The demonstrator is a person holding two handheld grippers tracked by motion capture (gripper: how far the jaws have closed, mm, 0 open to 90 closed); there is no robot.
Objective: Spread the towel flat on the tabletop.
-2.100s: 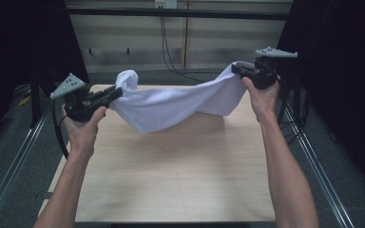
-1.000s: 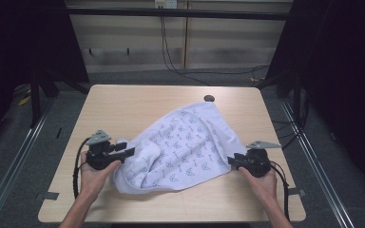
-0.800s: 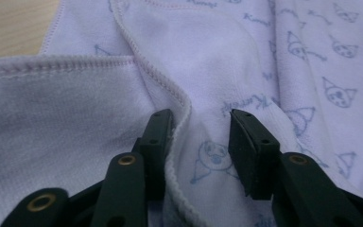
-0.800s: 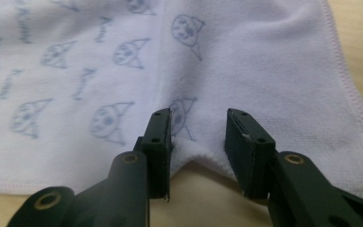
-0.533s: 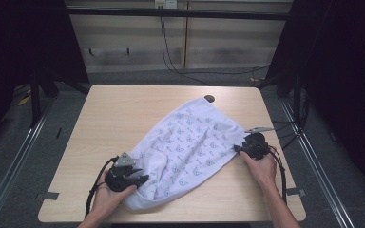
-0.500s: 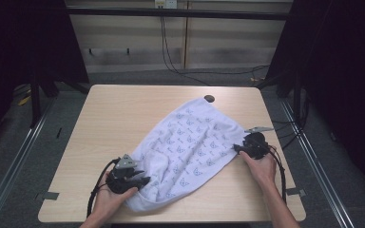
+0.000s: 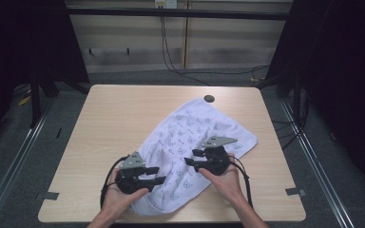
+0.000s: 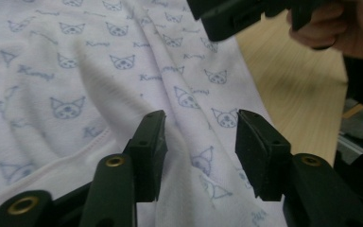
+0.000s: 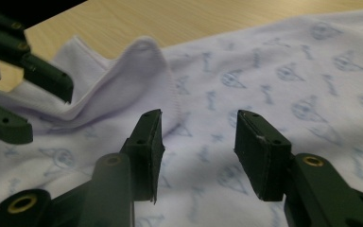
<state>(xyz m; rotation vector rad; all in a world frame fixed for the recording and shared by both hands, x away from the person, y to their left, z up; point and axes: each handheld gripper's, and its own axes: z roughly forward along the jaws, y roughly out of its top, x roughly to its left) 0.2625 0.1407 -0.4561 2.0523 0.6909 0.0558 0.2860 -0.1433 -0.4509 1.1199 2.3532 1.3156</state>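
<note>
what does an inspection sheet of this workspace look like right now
surface: wooden table, bare around the cloth
job's things: white printed cloth lying rumpled, one edge folded up
clutter: small dark round spot at the far edge; what it is, cannot tell
grippers: left gripper and right gripper over the cloth, jaws open, nothing gripped, having just been opening
cables: black cable looping from the left gripper
surroundings: metal frame rail, dark curtains, wall cables

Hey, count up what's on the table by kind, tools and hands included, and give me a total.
White printed cloth: 1
Handheld grippers: 2, left gripper and right gripper, both open above the cloth
Hands: 2, left hand and right hand
Total: 5
</note>
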